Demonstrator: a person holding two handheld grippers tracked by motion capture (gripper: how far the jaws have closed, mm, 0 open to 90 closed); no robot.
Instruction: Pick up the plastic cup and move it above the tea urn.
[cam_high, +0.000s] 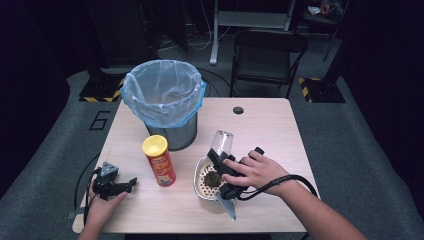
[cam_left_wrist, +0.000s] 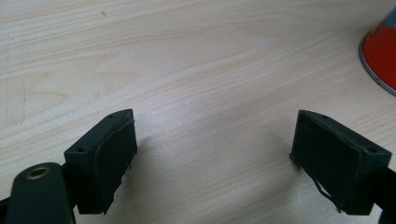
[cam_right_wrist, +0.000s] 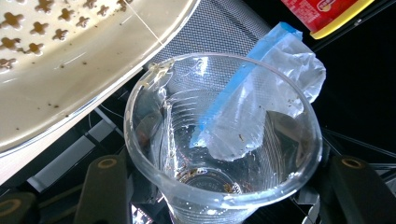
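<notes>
**Cup up over the strainer, and a few ways to spill**

The right claw (cam_high: 223, 159) pinches a clear plastic cup (cam_high: 223, 142), jaws on either side of its base, and holds it tilted above the strainer (cam_high: 202, 186) near the tabletop's (cam_high: 270, 130) 5 o'clock edge. Dark dregs sit in the strainer, and specks cling inside the cup. The thin wall could buckle under a hard squeeze, or the cup could slip out and knock the strainer, scattering dregs. The bin (cam_high: 165, 100) stands at 11 o'clock from the cup; a swing that way could clip the can (cam_high: 159, 161), upright at 9 o'clock from the strainer, and topple it. The left claw (cam_high: 131, 184) rests spread and empty at the 8 o'clock corner, too far off to steady anything.
</notes>
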